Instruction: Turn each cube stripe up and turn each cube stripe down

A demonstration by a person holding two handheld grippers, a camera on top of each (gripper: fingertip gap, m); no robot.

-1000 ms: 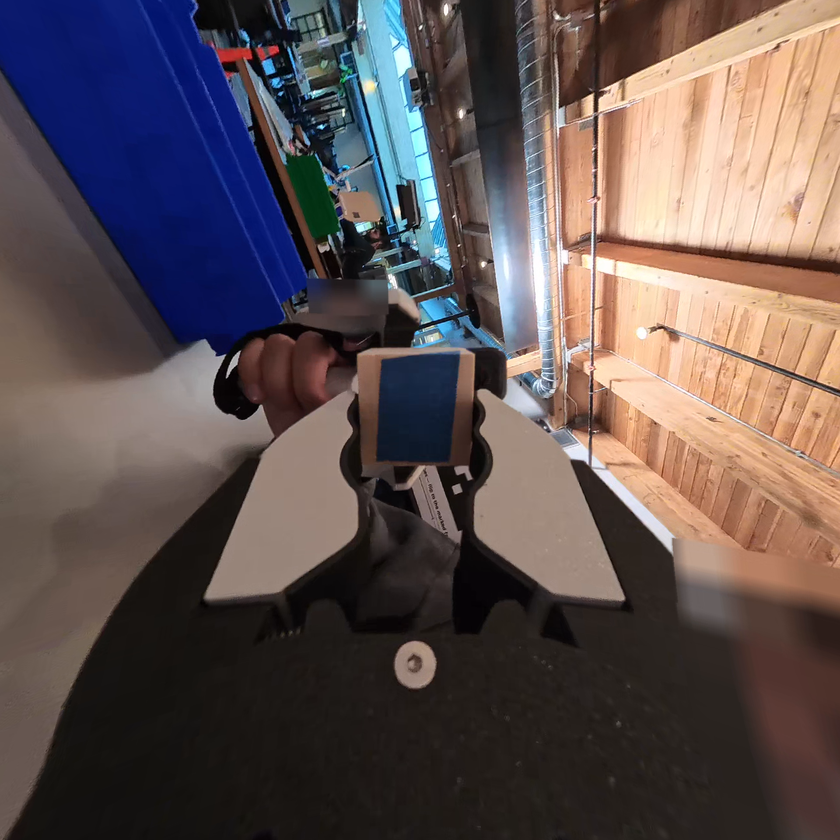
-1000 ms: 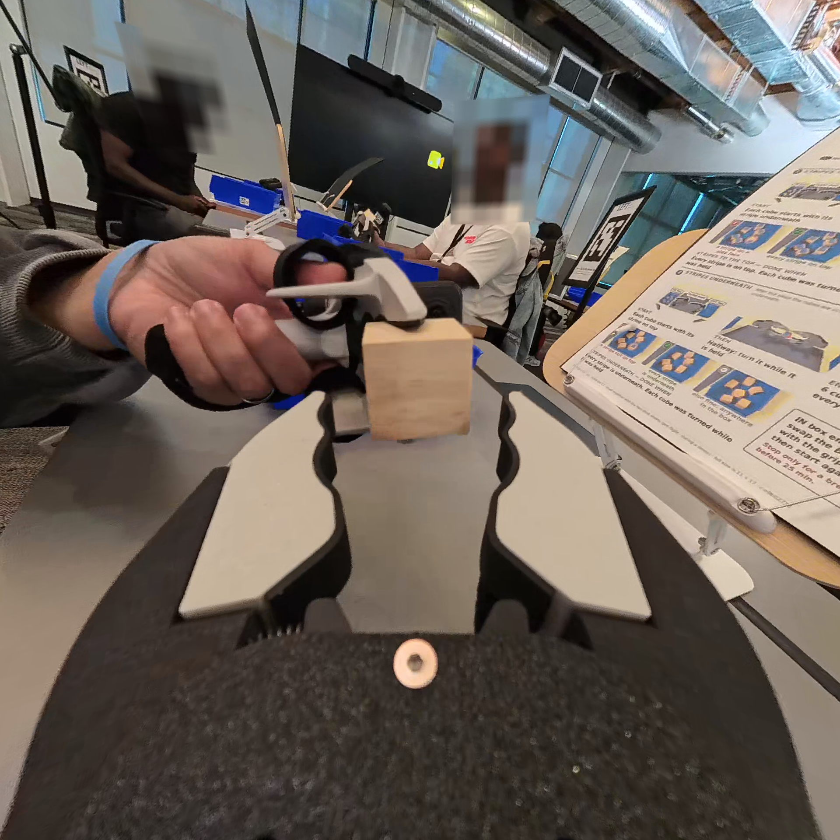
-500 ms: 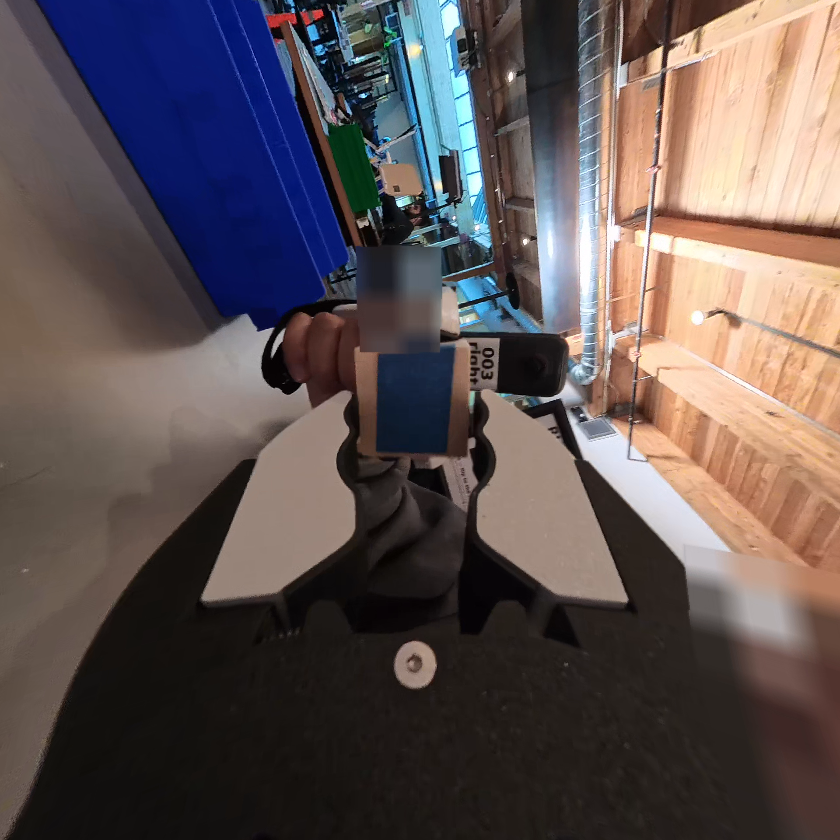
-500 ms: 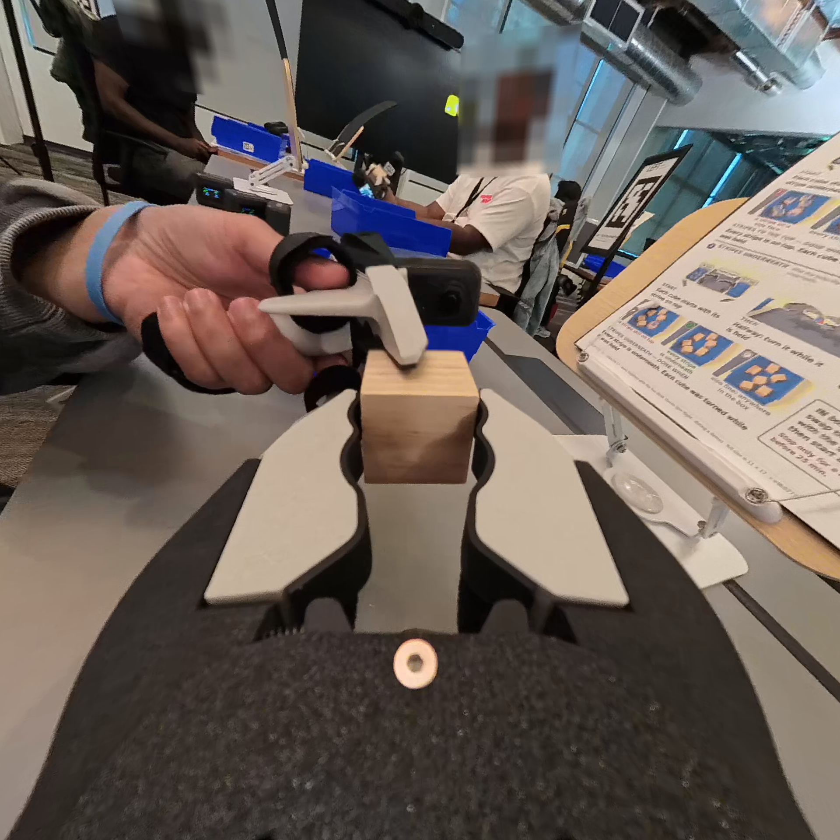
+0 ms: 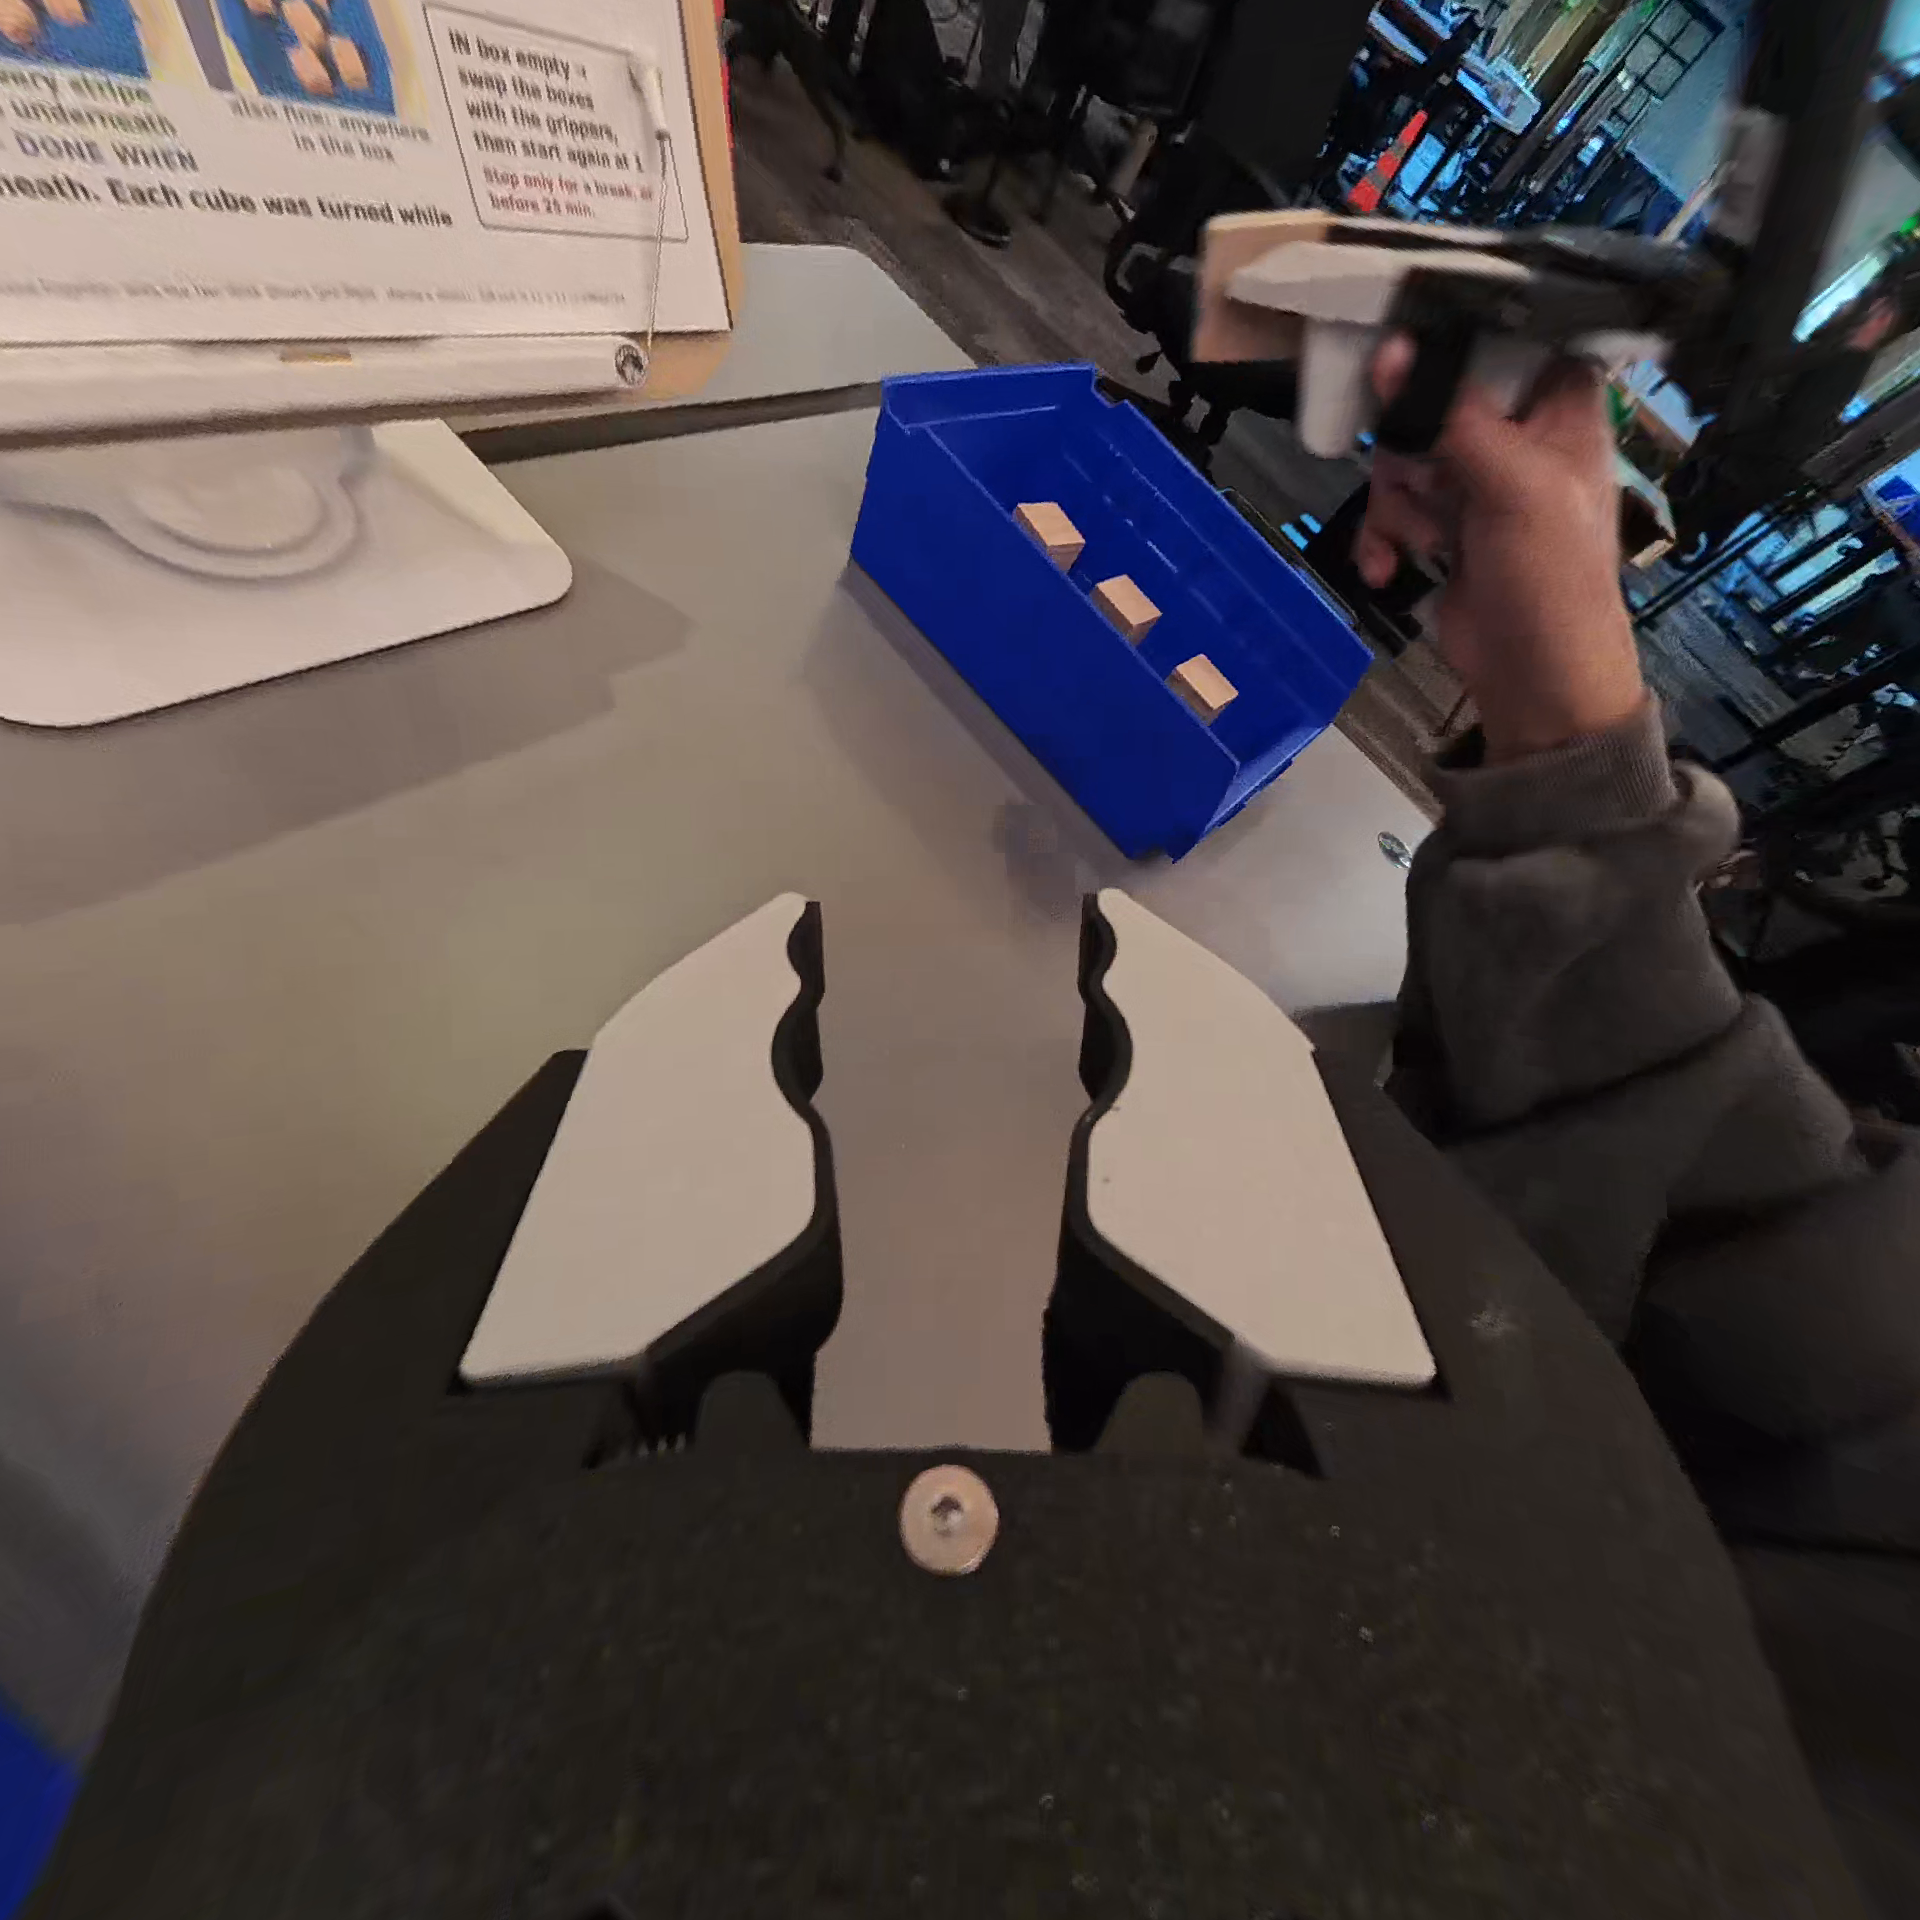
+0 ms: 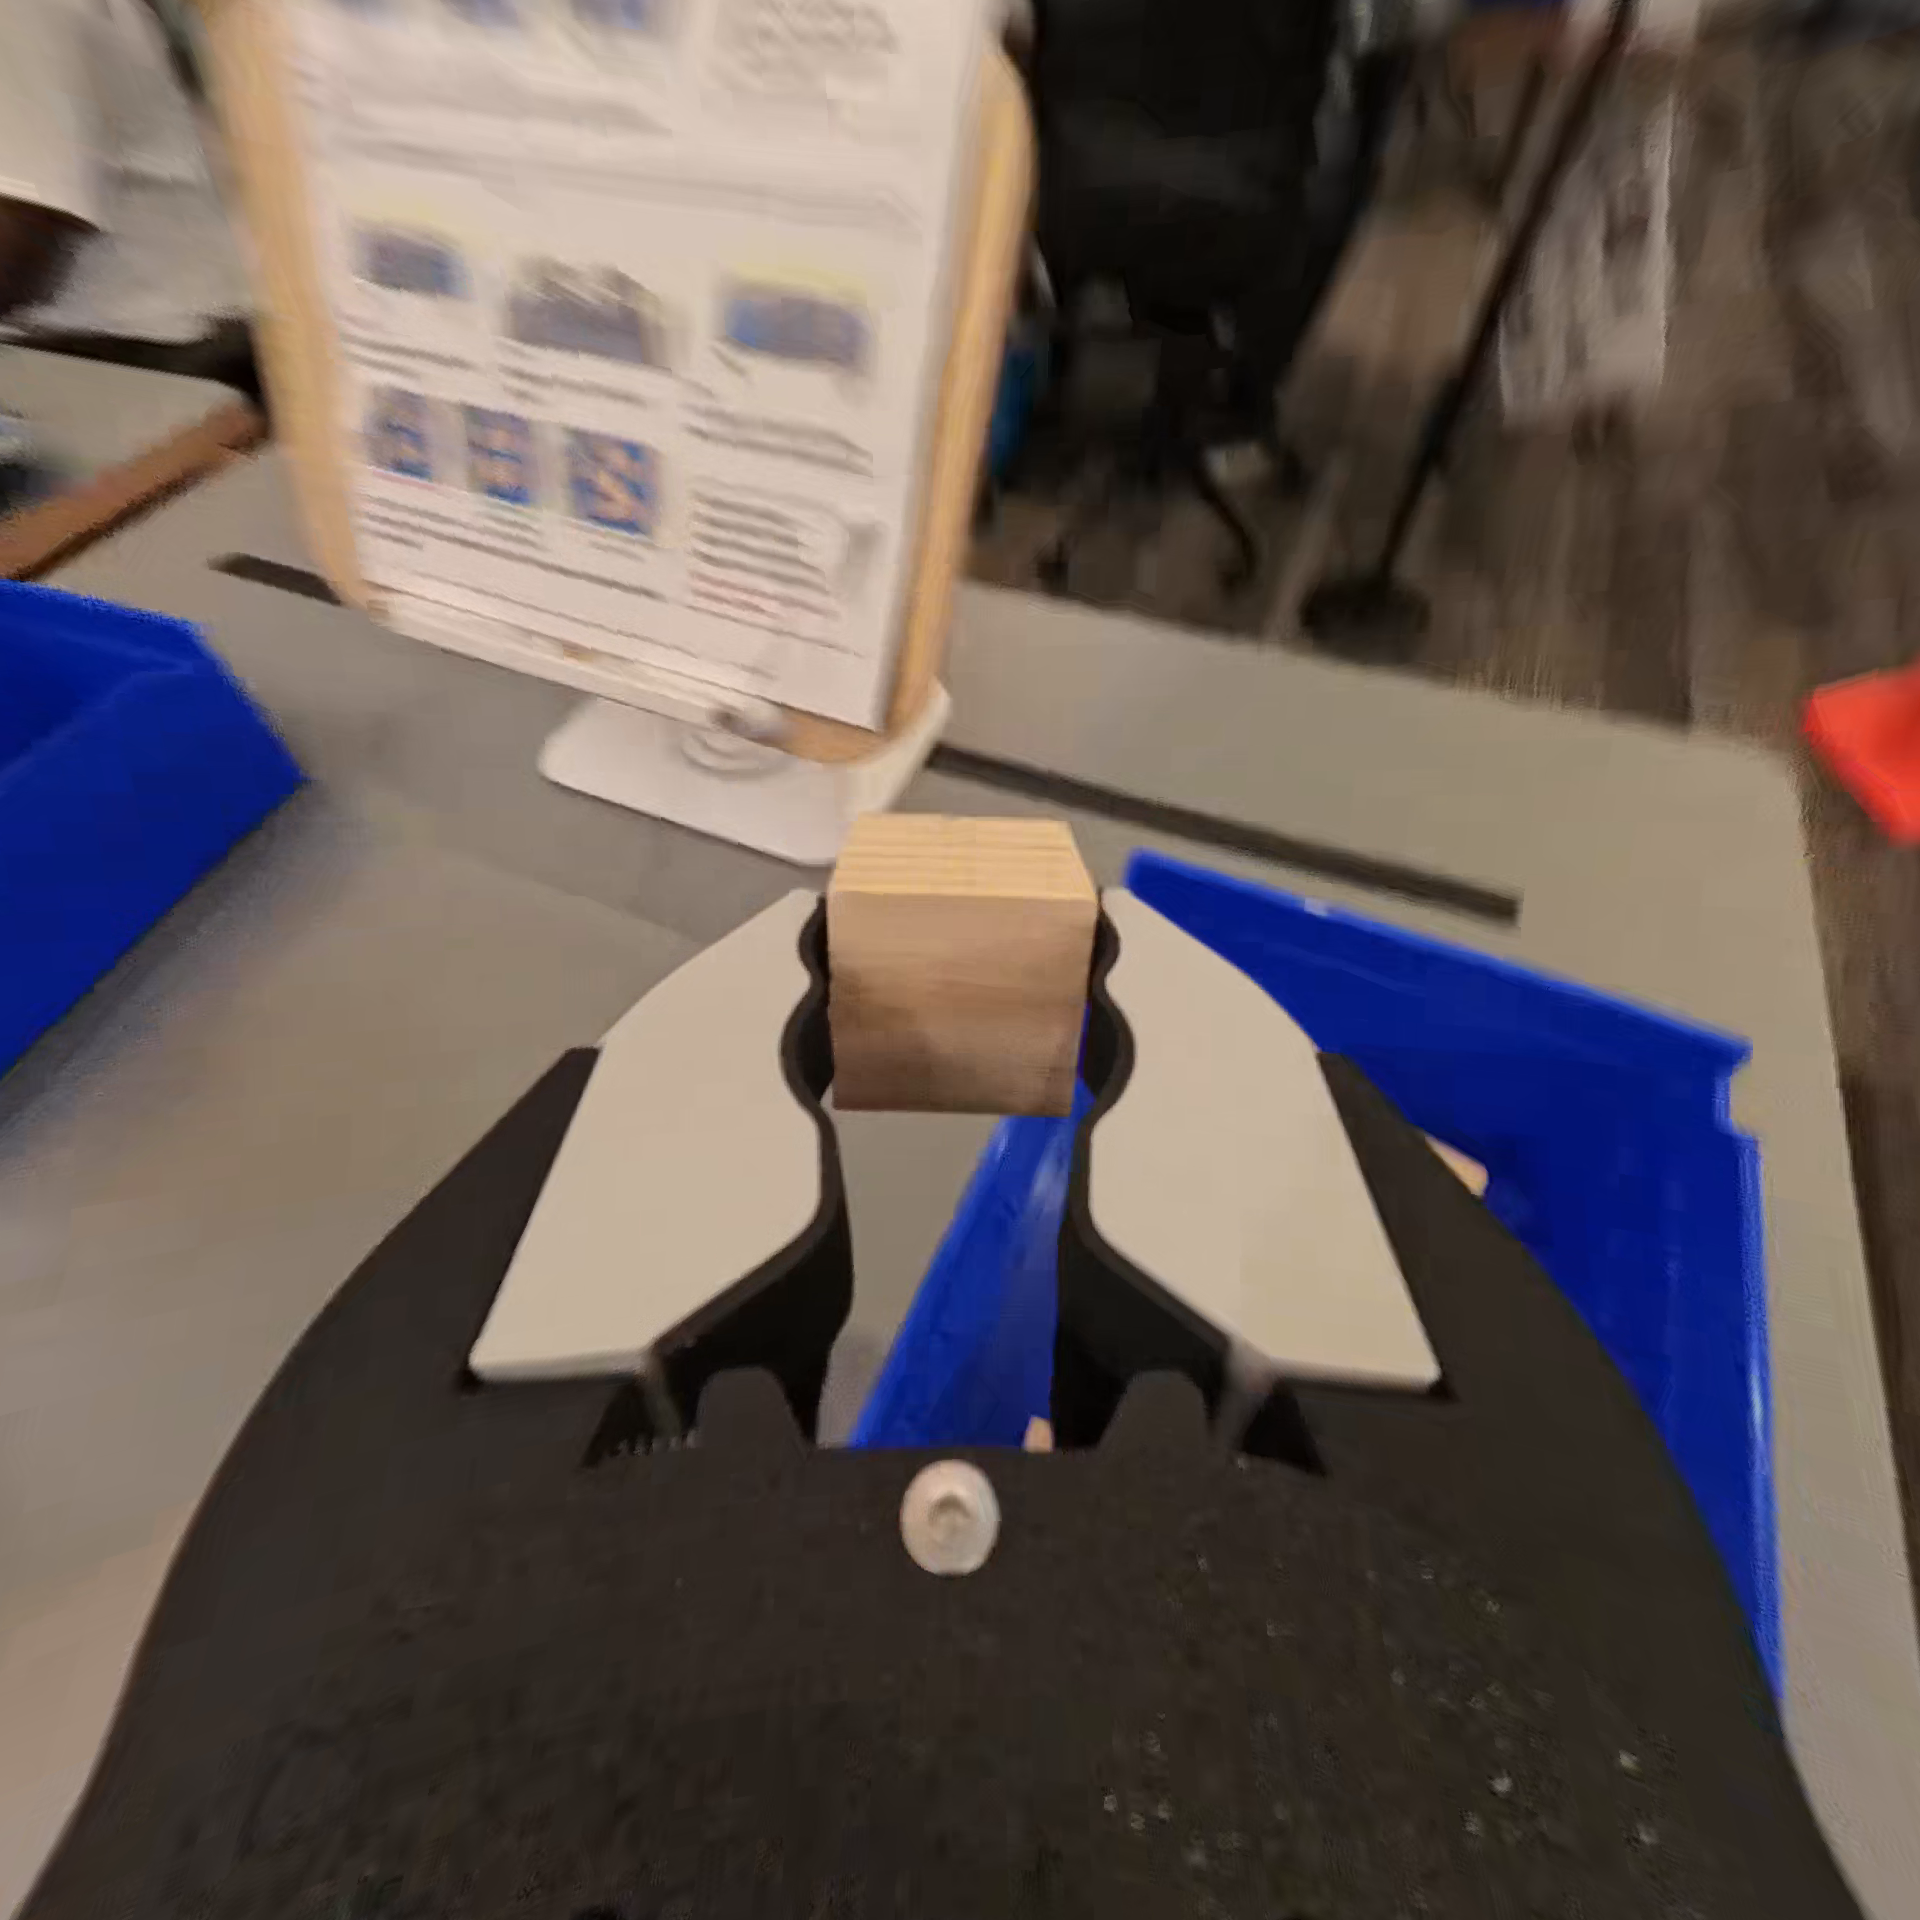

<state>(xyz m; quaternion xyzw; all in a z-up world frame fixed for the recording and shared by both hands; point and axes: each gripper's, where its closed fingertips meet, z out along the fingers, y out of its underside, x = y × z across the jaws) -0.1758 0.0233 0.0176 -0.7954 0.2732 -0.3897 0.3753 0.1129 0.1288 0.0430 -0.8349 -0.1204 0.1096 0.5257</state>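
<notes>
My left gripper (image 5: 945,914) is open and empty, low over the grey table (image 5: 416,935). My right gripper (image 6: 961,920) is shut on a plain wooden cube (image 6: 961,997), with both pads against its sides and no stripe showing on the faces I see. It holds the cube in the air above the near end of a blue bin (image 6: 1455,1049). The left wrist view shows this bin (image 5: 1039,675) with three wooden cubes (image 5: 1125,608) in a row, plain sides up. It also shows the right gripper (image 5: 1278,301) raised at the upper right with the cube (image 5: 1236,244).
An instruction board (image 5: 343,166) on a white stand (image 5: 260,582) stands at the back of the table; it also shows in the right wrist view (image 6: 644,343). A second blue bin (image 6: 114,790) sits at the left. A person's hand and grey sleeve (image 5: 1558,935) are on the right.
The cube passed from my left gripper to my right: the right pads closed on it, then the left let go and swung down toward the table. The right carried the cube over the bin.
</notes>
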